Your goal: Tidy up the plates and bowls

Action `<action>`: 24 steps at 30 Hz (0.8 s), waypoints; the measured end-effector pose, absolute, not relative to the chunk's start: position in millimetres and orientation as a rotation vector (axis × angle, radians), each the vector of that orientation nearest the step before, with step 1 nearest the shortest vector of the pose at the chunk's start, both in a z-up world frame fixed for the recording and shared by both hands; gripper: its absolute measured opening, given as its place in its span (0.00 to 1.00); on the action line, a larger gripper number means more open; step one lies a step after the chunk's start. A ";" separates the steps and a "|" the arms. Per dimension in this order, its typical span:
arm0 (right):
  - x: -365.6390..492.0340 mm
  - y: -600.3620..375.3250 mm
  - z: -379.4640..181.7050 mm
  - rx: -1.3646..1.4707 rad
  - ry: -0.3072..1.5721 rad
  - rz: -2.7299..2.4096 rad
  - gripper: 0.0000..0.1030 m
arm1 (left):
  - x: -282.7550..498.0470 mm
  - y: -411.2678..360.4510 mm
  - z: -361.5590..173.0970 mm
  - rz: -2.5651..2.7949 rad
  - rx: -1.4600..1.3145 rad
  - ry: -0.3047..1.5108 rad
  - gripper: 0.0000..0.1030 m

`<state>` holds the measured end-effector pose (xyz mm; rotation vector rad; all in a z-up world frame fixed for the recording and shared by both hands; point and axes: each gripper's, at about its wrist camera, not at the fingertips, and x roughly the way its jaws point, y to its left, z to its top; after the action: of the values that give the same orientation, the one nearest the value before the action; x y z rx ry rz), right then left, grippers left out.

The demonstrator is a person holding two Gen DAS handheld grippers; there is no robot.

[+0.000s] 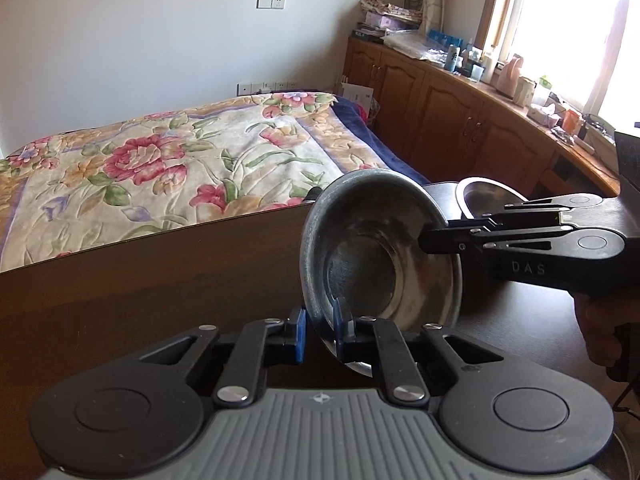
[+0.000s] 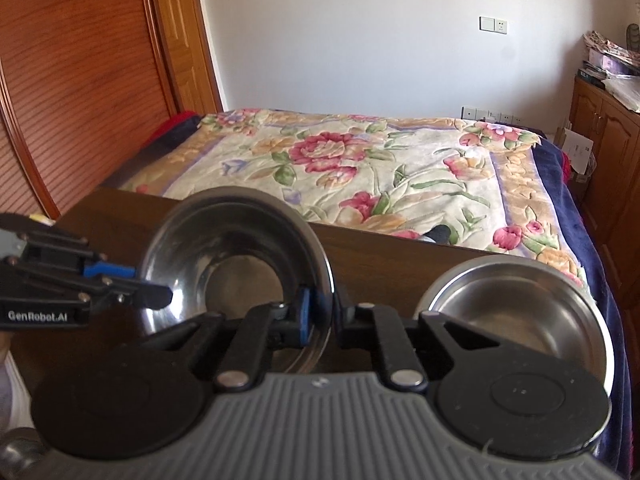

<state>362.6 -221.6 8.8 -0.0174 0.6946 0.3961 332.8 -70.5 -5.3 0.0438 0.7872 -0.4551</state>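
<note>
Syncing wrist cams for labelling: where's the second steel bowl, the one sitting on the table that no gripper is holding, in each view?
Left wrist: the second steel bowl sits right of centre, at mid-height, mostly hidden behind the right gripper and the tilted held bowl.
Right wrist: it sits lower right, on the dark table, partly behind the gripper body.
Shared landmark: the floral bedspread beyond the table edge.

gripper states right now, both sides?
Left tongs: closed on the rim of the tilted steel bowl.
Right tongs: closed on the same bowl's rim, opposite side.
</note>
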 end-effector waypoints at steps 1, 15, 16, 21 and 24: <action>360.6 -222.0 10.6 -0.014 0.689 0.395 0.13 | 330.1 -70.5 -3.5 -0.457 0.042 0.782 0.14; 324.5 -225.4 53.0 -0.033 0.583 0.383 0.13 | 283.8 -66.7 39.5 -0.486 0.053 0.681 0.13; 321.4 -225.2 55.7 -0.037 0.575 0.380 0.13 | 279.5 -67.1 42.8 -0.490 0.054 0.673 0.13; 302.3 -226.9 71.0 -0.054 0.539 0.367 0.14 | 258.2 -69.2 58.1 -0.511 0.062 0.634 0.13; 290.8 -229.2 76.3 -0.063 0.524 0.362 0.14 | 245.1 -69.8 65.1 -0.523 0.067 0.614 0.13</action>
<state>290.8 -229.2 76.3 -0.0631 0.5236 0.3620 245.1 -69.8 65.1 0.0673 0.6141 -0.5226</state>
